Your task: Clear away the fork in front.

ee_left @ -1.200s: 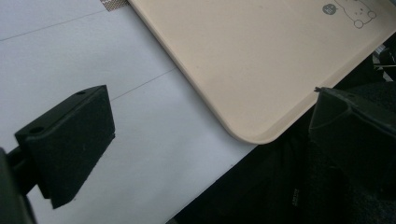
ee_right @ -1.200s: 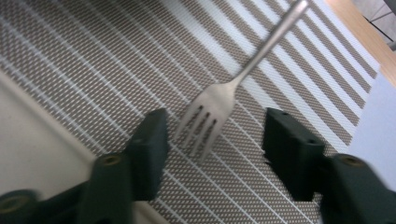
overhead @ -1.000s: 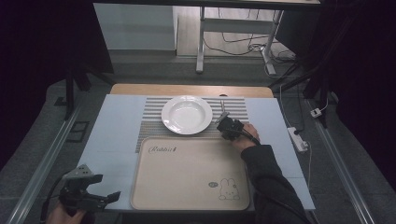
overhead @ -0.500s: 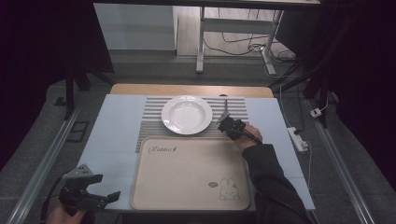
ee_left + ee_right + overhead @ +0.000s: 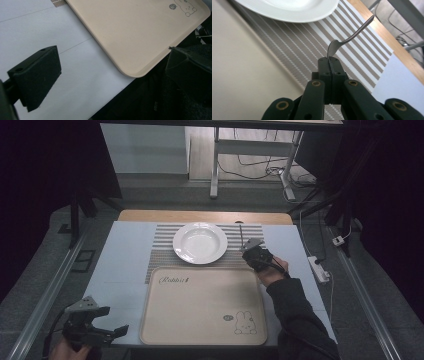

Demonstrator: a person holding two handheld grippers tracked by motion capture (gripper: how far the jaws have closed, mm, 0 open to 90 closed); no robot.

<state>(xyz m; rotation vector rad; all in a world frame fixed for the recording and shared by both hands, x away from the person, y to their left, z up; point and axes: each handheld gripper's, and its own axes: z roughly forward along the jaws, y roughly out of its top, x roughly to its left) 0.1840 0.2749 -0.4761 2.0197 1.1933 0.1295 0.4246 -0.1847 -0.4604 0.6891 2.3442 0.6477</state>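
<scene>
Right gripper [image 5: 329, 61] clamped on metal fork [image 5: 348, 37]: slim, shiny, curved handle pointing away, head end pinched between jaws. Fork raised over striped placemat [image 5: 312, 45], just beside white plate [image 5: 287, 7]. Left gripper [image 5: 107, 332] jaws spread, nothing between, beside beige tray [image 5: 130, 32].

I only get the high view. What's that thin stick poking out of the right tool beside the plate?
Observer: The right gripper view shows a metal utensil. The right tool is shut on its wider end.
Operator: Fork or spoon?
Observer: I cannot tell, because the jaws hide that end. The thin handle curves away above the striped mat.
Operator: And the left tool?
Observer: The left tool has its jaws wide open with nothing between them. The tray has its rounded corner just ahead.
</scene>
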